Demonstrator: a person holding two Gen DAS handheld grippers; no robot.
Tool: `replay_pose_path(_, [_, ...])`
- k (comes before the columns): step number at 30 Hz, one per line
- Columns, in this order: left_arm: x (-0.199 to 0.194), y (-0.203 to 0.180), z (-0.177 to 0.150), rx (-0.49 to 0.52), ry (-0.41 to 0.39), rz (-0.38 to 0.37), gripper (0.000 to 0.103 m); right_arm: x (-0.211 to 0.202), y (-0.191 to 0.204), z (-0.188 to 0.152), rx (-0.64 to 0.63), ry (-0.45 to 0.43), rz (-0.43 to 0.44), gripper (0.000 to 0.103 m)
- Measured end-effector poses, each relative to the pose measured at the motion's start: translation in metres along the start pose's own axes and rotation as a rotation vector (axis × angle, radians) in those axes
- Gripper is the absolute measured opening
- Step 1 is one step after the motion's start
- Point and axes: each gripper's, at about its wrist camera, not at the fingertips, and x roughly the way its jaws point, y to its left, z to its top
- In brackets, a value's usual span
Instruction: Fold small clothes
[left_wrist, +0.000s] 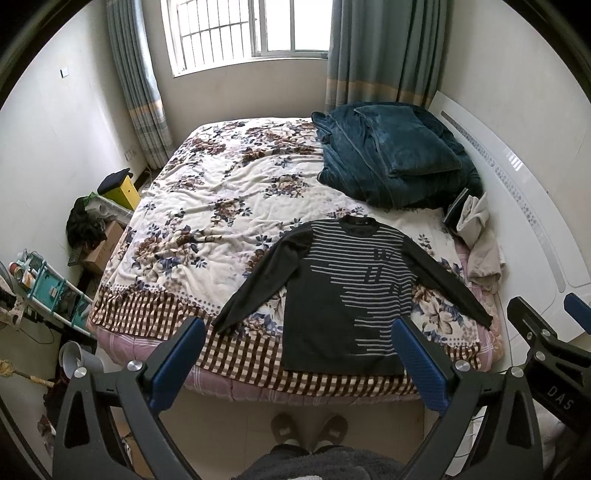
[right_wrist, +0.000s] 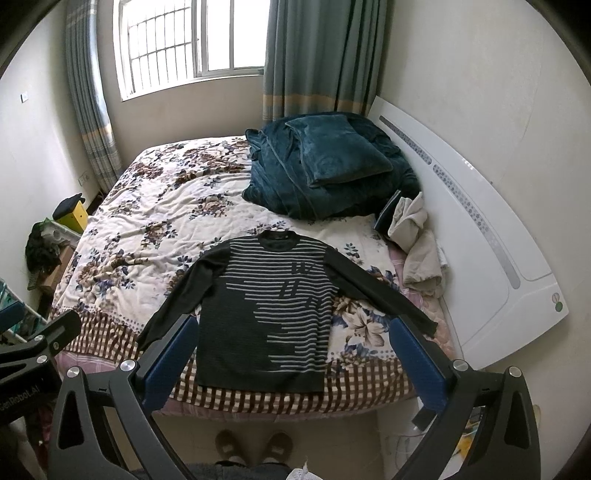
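A dark long-sleeved sweater (left_wrist: 343, 291) with grey stripes lies flat and face up on the near part of the bed, sleeves spread out to both sides. It also shows in the right wrist view (right_wrist: 266, 314). My left gripper (left_wrist: 299, 332) is open and empty, held above the bed's near edge in front of the sweater's hem. My right gripper (right_wrist: 291, 332) is open and empty at about the same height. The right gripper shows at the right edge of the left wrist view (left_wrist: 546, 314).
The bed has a floral cover (left_wrist: 207, 206) with a checked border. A folded teal blanket (left_wrist: 391, 158) and a beige garment (left_wrist: 480, 240) lie near the white headboard (left_wrist: 517, 192). Shelves and boxes (left_wrist: 55, 291) stand on the left. My slippered feet (left_wrist: 306, 432) are on the floor.
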Motion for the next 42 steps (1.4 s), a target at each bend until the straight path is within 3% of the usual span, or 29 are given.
replay_pose_path(18, [0.009, 0.003, 0.009, -0.012, 0.009, -0.021, 0.103, 0.0, 0.003, -0.001, -0.002, 0.004, 0.001, 0.103])
replay_pose_path(24, [0.049, 0.001, 0.018, -0.002, -0.007, -0.034, 0.103, 0.027, 0.0, 0.002, 0.078, 0.079, -0.017, 0.103])
replay_pose_path(27, [0.081, -0.008, 0.027, 0.029, -0.003, -0.038, 0.103, 0.08, -0.025, -0.001, 0.157, 0.149, -0.059, 0.103])
replay_pose_path(33, [0.168, -0.054, 0.04, 0.081, 0.048, -0.009, 0.103, 0.181, -0.105, -0.031, 0.362, 0.19, -0.134, 0.103])
replay_pose_path(42, [0.344, -0.167, 0.043, 0.123, 0.219, 0.076, 0.103, 0.393, -0.301, -0.106, 0.687, 0.344, -0.217, 0.103])
